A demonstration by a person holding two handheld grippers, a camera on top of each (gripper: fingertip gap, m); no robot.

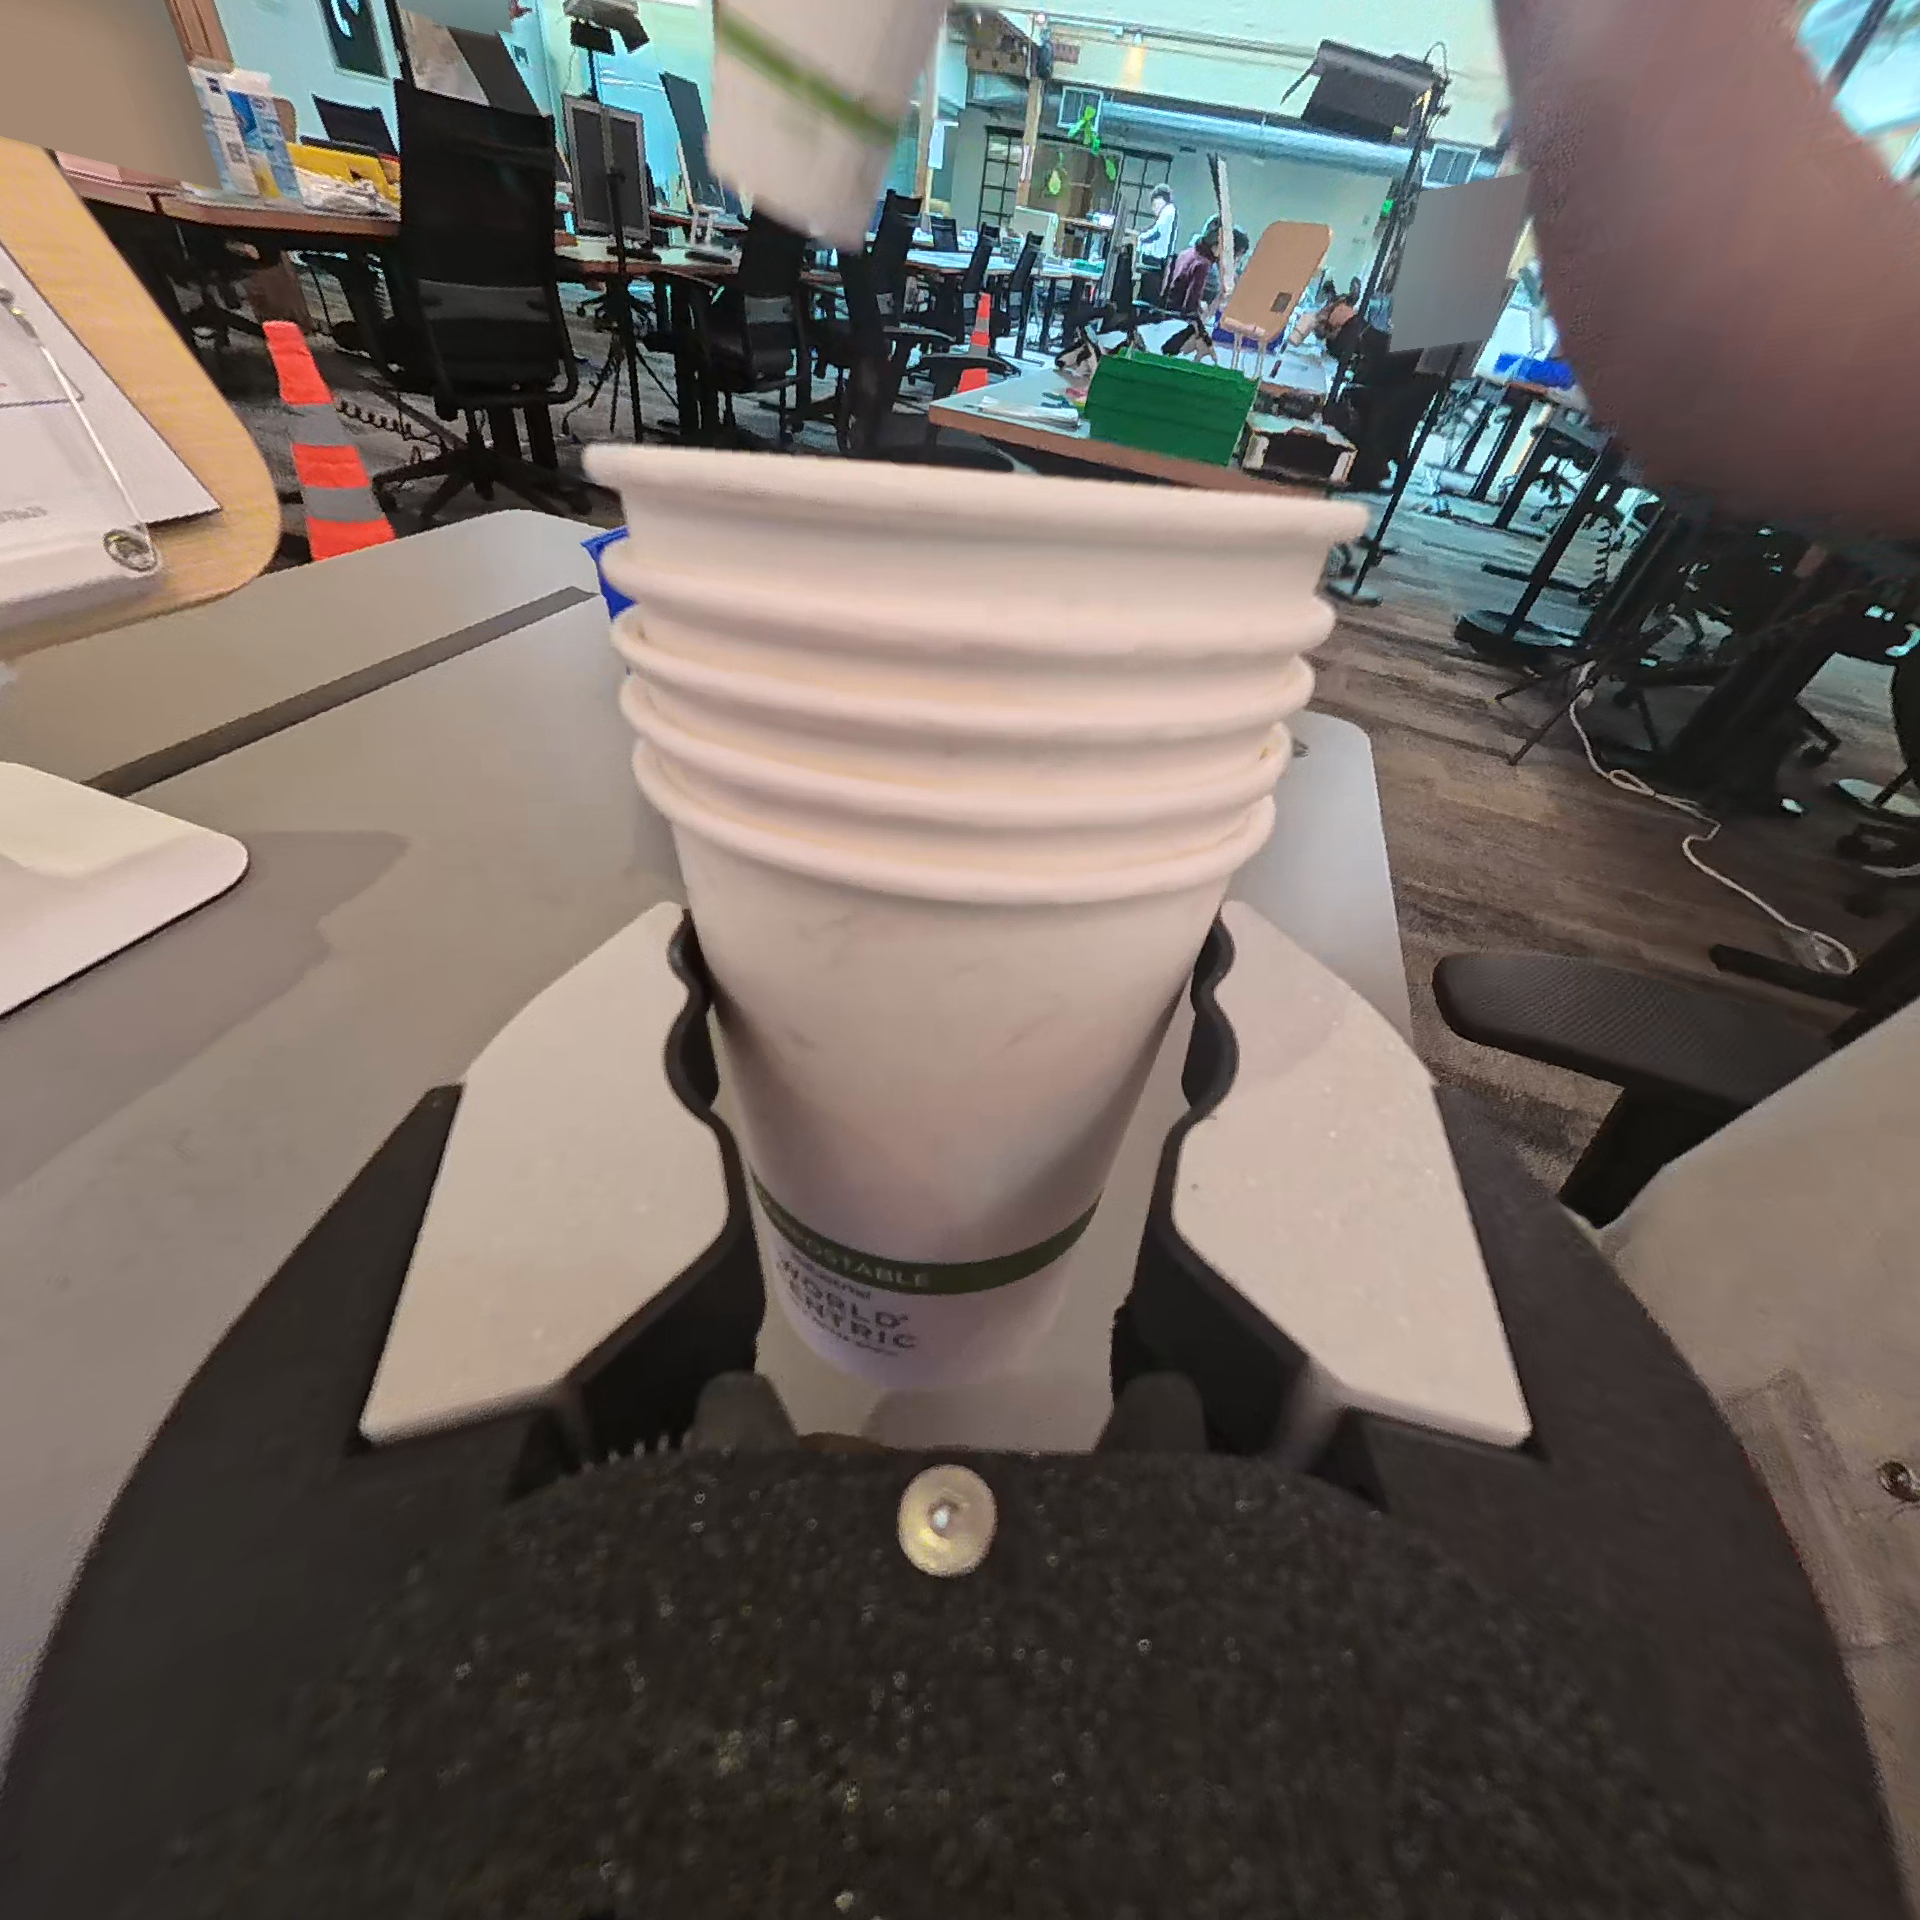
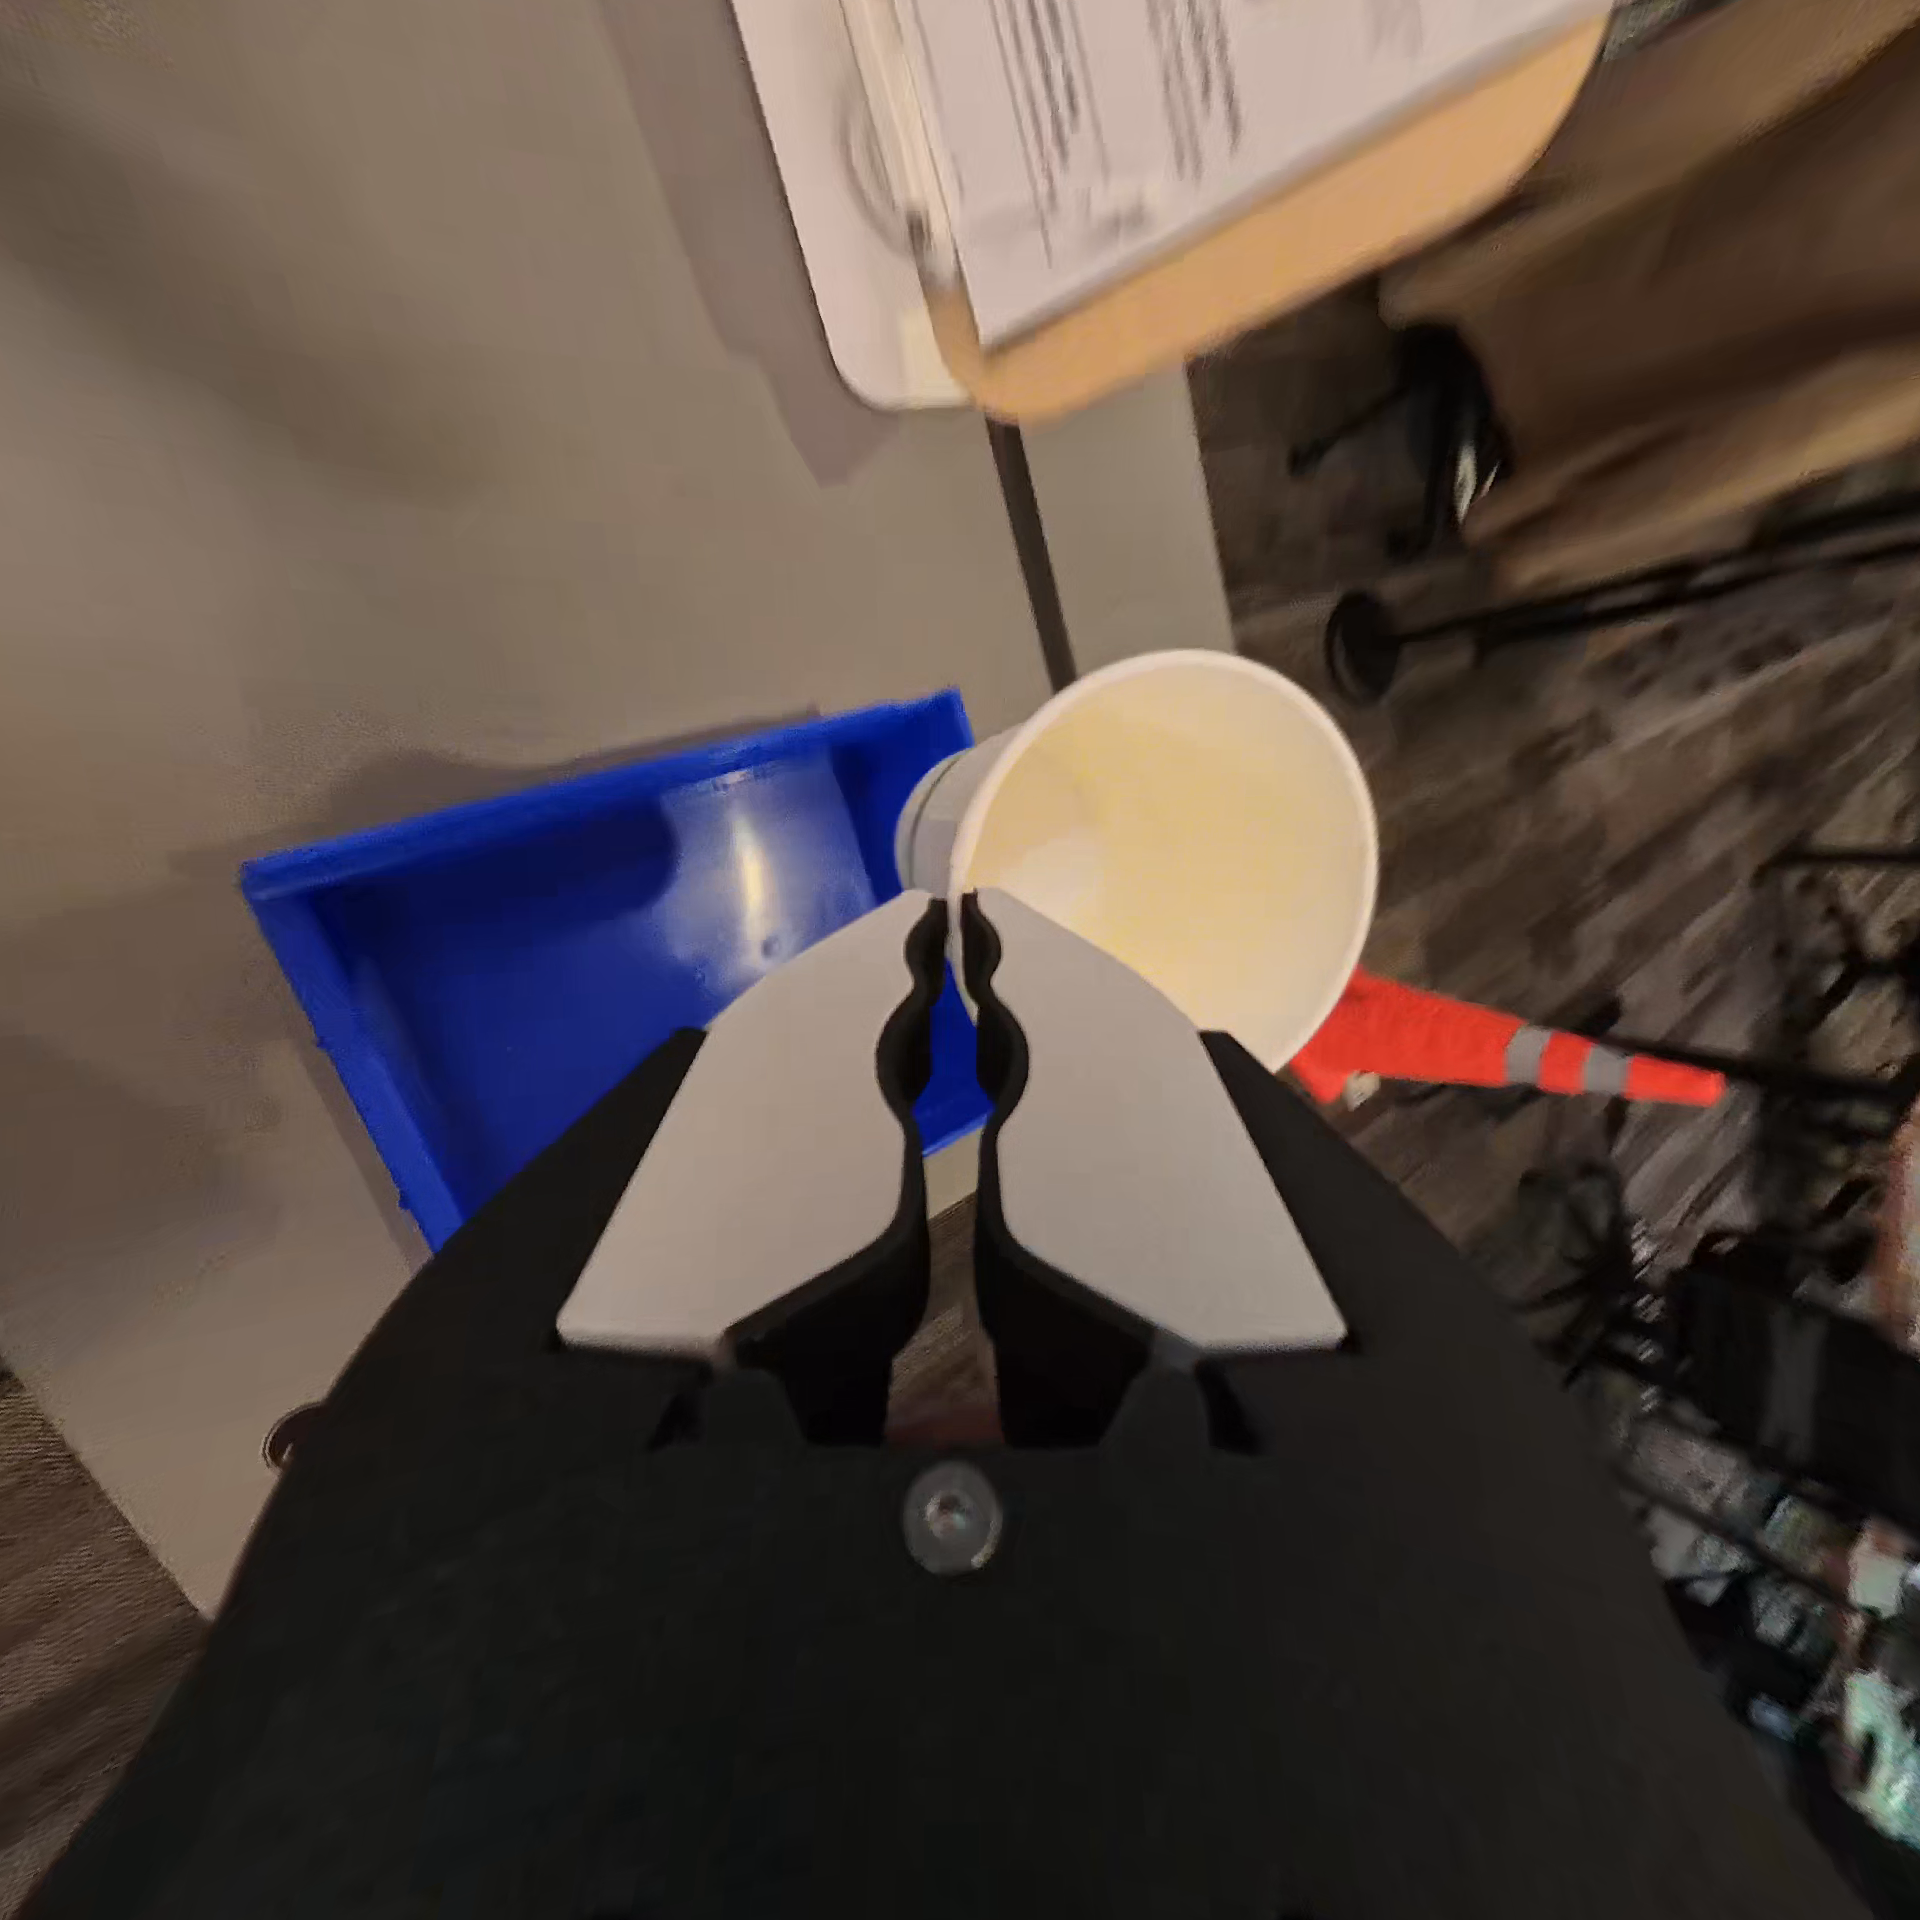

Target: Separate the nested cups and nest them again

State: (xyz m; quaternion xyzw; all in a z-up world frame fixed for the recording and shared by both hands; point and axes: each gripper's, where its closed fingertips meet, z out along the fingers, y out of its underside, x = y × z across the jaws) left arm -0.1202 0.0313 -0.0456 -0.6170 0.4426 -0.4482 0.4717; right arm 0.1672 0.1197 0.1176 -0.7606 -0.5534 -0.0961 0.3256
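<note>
White paper cups, a nested stack [image 1: 951,831], stand upright between our left gripper [image 1: 951,997] fingers, which squeeze the bottom cup's sides above the grey table [image 1: 416,790]. One more cup hangs blurry above.

Our right gripper [image 2: 954,914] pinches the rim of a single cup [image 2: 1174,842], held over a blue bin [image 2: 582,935].

A stack [image 1: 951,831] of five nested white paper cups stands upright, rims stepped, a green band near its base. A single white cup [image 2: 1164,842] is tilted on its side above the stack, its pale open mouth showing, off the desk.
</note>
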